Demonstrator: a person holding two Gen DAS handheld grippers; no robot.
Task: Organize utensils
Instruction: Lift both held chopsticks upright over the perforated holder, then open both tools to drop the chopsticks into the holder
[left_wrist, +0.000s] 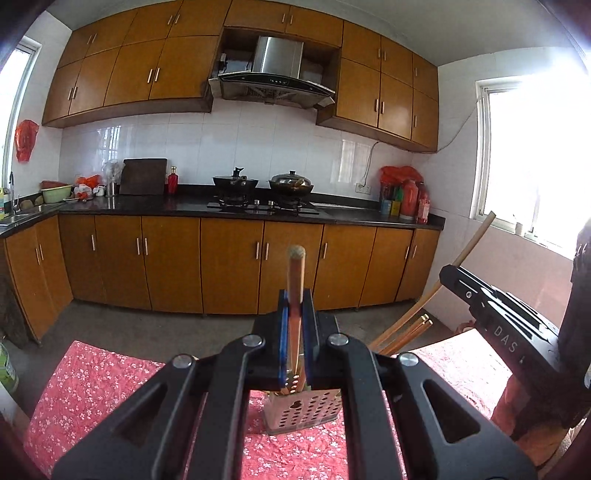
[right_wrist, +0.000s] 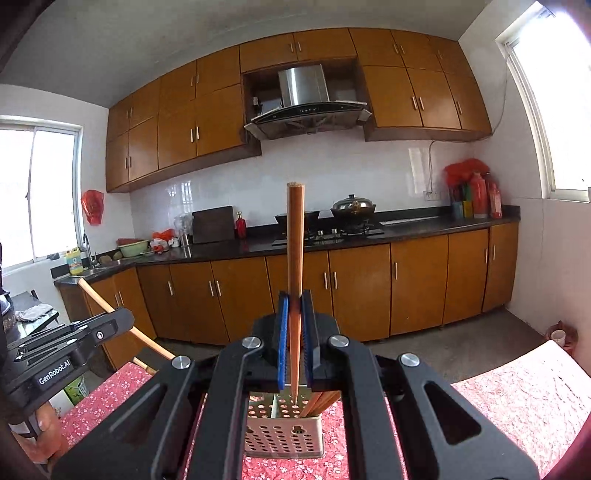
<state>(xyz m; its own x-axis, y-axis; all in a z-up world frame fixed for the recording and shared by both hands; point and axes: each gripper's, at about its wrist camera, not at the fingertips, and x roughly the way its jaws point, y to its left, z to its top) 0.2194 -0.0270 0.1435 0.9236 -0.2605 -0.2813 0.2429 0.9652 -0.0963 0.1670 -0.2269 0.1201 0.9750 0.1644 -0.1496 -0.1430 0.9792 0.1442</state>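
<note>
From the left wrist view we see the utensil holder (left_wrist: 301, 411) standing on the table (left_wrist: 92, 387) at 6 o'clock, directly below the left gripper (left_wrist: 295, 306). A chopstick (left_wrist: 295, 280) rises between that gripper's pads, its lower end inside the holder. At 3 o'clock sits the right gripper (left_wrist: 448, 273), with its own chopstick (left_wrist: 469, 251) slanting down into the holder beside more chopsticks (left_wrist: 413, 330). Behind everything, at 12 o'clock, runs the kitchen counter (left_wrist: 184, 205), carrying two pans (left_wrist: 291, 182) on the stove (left_wrist: 264, 206), with the range hood (left_wrist: 275, 79) above. In the right wrist view we find the left gripper (right_wrist: 122, 319) at 9 o'clock.
</note>
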